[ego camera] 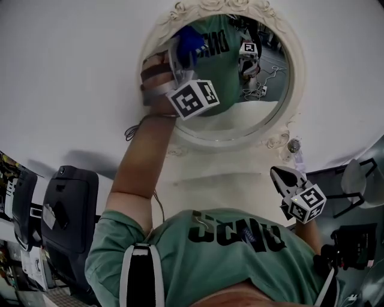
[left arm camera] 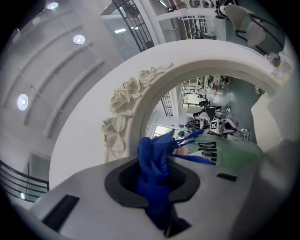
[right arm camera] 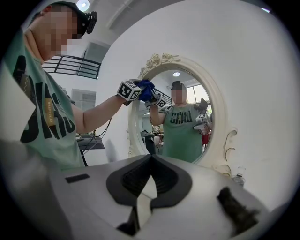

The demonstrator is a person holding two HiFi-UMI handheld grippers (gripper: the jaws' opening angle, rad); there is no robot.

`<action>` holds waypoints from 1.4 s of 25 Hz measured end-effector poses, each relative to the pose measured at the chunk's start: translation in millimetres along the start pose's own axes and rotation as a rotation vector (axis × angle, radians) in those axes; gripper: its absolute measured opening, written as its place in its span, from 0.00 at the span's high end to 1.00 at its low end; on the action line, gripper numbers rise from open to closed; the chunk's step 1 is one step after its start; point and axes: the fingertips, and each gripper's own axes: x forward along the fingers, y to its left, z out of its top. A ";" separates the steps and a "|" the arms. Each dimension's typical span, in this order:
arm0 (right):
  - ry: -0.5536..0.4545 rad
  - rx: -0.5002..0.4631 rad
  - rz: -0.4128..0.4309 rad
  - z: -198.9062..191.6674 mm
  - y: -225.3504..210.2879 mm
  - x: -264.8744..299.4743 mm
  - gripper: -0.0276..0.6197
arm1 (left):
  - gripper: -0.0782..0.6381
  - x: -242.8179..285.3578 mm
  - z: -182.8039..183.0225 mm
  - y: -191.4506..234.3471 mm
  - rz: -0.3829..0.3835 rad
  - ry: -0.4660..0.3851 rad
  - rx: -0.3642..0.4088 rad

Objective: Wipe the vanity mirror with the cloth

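Observation:
The oval vanity mirror in its white carved frame hangs on a white wall. My left gripper is raised to the glass at its upper left, shut on a bunched blue cloth. In the left gripper view the cloth fills the jaws close to the frame's carved roses, with the glass just beyond. My right gripper hangs low at the right, away from the mirror. Its jaws are shut with nothing in them. The right gripper view shows the whole mirror and the cloth.
A white vanity top lies under the mirror, with a small clear bottle at its right end. Black equipment stands at the left. A white chair is at the right. A thin cable hangs by the left arm.

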 end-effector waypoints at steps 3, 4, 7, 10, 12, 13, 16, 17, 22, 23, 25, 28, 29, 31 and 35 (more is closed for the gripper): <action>-0.003 -0.002 0.011 0.1 -1.7 6.1 0.95 | 0.79 1.1 0.2 -0.3 0.040 0.001 0.028; -0.001 -0.003 0.015 -0.8 -2.0 7.8 0.95 | 0.79 0.5 0.8 -2.8 0.040 0.002 0.027; 0.012 0.018 0.010 -7.4 -3.2 8.9 0.95 | 0.80 -9.8 6.2 -27.6 -0.007 -0.018 0.019; 0.022 0.044 0.002 -17.5 -4.7 6.1 0.95 | 0.81 -30.4 17.5 -77.2 -0.077 -0.067 0.035; 0.034 0.048 -0.002 -19.4 -5.3 5.9 0.95 | 0.81 -44.7 26.3 -114.5 -0.133 -0.092 0.027; 0.041 0.051 -0.004 -20.4 -5.3 5.9 0.95 | 0.81 -52.5 30.5 -134.4 -0.168 -0.101 0.021; 0.048 0.064 -0.005 -29.3 -6.1 4.6 0.95 | 0.81 -80.6 38.6 -202.2 -0.292 -0.130 0.031; 0.050 0.068 -0.007 -31.5 -6.8 4.4 0.95 | 0.81 -91.3 39.1 -226.3 -0.332 -0.144 0.050; 0.072 0.085 -0.022 -39.7 -11.3 2.0 0.95 | 0.79 -134.6 40.3 -316.8 -0.455 -0.221 0.133; 0.071 0.089 -0.023 -41.4 -11.9 2.0 0.95 | 0.79 -140.9 42.0 -329.8 -0.478 -0.235 0.141; 0.073 0.095 -0.023 -42.6 -12.0 2.5 0.95 | 0.79 -154.6 44.2 -358.7 -0.544 -0.253 0.165; 0.082 0.096 -0.025 -41.9 -11.6 2.6 0.95 | 0.79 -182.3 41.2 -412.9 -0.722 -0.255 0.192; 0.083 0.098 -0.027 -41.9 -11.8 2.1 0.95 | 0.79 -191.9 39.4 -429.1 -0.791 -0.249 0.186; 0.081 0.103 -0.032 -42.3 -12.4 1.0 0.95 | 0.79 -205.3 36.1 -450.4 -0.899 -0.228 0.147; 0.076 0.118 -0.046 -45.0 -16.7 -2.1 0.95 | 0.79 -208.4 32.3 -455.6 -1.002 -0.158 0.063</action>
